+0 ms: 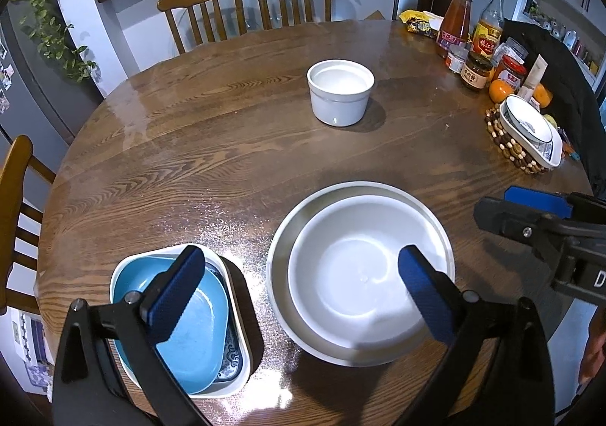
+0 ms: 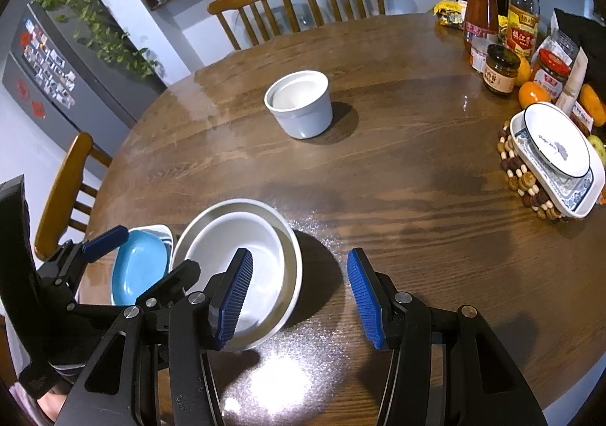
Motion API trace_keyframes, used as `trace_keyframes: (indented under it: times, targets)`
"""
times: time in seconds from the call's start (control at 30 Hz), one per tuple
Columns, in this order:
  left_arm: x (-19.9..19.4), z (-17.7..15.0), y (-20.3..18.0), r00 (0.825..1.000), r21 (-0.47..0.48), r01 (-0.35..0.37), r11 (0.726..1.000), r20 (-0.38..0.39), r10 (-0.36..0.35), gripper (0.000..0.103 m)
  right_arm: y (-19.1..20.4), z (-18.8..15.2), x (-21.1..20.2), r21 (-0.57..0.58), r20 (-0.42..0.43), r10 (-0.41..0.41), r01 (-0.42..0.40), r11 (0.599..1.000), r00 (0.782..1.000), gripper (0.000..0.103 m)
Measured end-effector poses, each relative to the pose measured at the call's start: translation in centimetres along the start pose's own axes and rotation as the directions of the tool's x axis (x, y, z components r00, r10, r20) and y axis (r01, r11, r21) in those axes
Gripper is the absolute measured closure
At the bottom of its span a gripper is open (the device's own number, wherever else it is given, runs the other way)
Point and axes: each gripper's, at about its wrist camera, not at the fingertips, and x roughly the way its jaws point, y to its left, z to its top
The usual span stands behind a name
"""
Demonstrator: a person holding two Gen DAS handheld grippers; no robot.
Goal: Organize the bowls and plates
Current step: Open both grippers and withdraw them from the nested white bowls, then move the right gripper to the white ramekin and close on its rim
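Centrally, bare table [image 1: 212,145] around white cup [image 1: 340,92].

White bowl [image 1: 360,274] nested in plate [image 1: 278,259]

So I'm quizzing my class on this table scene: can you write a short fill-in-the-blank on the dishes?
1. The white bowl sits nested inside a larger white ____.
2. The blue dish lies in a square dish of the colour ____.
3. The round white pot stands alone near the table's ____.
4. The patterned plates rest on a beaded ____.

Missing words: bowl; white; middle; trivet
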Motion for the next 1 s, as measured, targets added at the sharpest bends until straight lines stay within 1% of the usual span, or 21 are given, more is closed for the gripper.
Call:
trace_keyframes:
  times: [0.37,0.67,1.0]
  targets:
    - [0.0,0.1,1.0,1.0,-0.023,-0.022,1.0,0.0,0.022,0.001,1.2,2.1,-0.6,-0.053,0.029,-0.009,0.011,0.999,1.0,0.05]
    - [-0.2,0.1,2.1,0.999,-0.043,-0.05,0.998,0.005,0.05,0.001,2.3,3.8,-0.5,-0.081,0.05,0.008,-0.004,0.997,0.999,0.05]
    - [-0.1,1.5,2.4,0.999,-0.061,-0.039,0.997,0.016,0.04,0.001,2.2,6.6,0.2,-0.069,0.06,-0.001,0.005,0.998,0.998,0.05]
